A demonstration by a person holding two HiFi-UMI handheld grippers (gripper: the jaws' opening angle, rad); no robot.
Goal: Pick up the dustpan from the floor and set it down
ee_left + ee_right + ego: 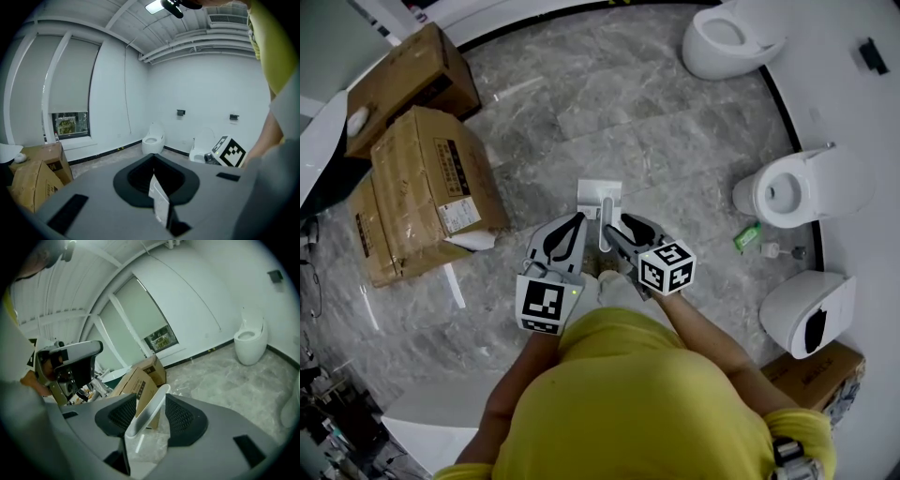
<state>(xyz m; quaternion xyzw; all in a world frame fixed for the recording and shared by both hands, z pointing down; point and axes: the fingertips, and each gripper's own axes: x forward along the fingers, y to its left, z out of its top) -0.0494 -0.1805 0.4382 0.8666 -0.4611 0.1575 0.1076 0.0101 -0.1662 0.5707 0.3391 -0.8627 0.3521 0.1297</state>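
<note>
The white dustpan (598, 195) lies on the grey marble floor just ahead of both grippers. Its white handle (605, 228) runs back between them. In the right gripper view that handle (146, 414) slants between the two black pads with slack beside it; my right gripper (151, 398) is open around it. From the head view my right gripper (617, 226) sits just right of the handle. My left gripper (579, 218) is at the pan's near left corner, jaws meeting at the tip (153, 157). A white strip (159, 200) shows in the slit between them; whether it is gripped I cannot tell.
Stacked cardboard boxes (431, 187) stand to the left. White toilets (727, 37) (797, 187) (806, 309) line the curved right wall, with a small green item (746, 236) on the floor near them. Another box (814, 375) sits at the lower right.
</note>
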